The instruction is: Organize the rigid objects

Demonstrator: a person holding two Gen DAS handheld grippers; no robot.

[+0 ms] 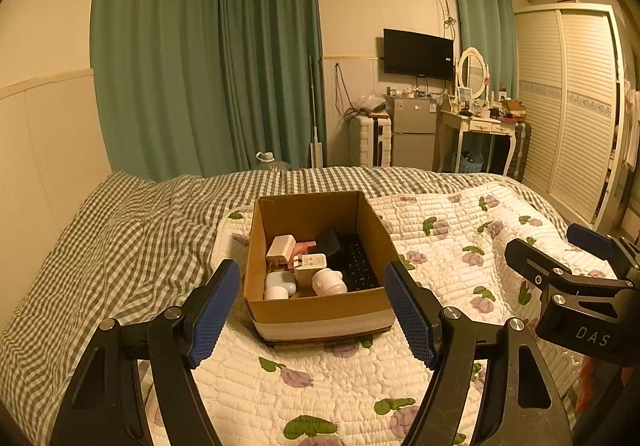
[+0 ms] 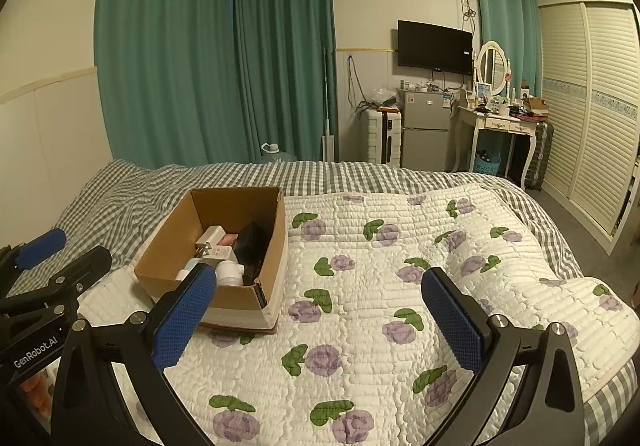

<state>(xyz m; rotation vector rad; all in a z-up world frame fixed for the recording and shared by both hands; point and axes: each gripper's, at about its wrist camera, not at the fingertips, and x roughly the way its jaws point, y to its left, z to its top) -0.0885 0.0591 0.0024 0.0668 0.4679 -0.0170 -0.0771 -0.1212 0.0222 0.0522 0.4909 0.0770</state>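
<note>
both tools hang spread and empty above the white quilted floral blanket (image 2: 400,246): left gripper (image 1: 312,310) faces the open brown cardboard box (image 1: 320,310), right gripper (image 2: 320,310) sits just right of it. inside the box lie a white plug charger (image 1: 280,246), a black keyboard (image 1: 360,266), a white round bottle (image 1: 328,282) and what may be a pale blue case (image 1: 280,282).

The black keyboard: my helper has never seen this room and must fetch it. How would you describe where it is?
On the bed, find the flowered quilt and the open cardboard box standing on it. The keyboard lies along the box's right wall, the only flat black keyed thing beside small white chargers and bottles.
</note>
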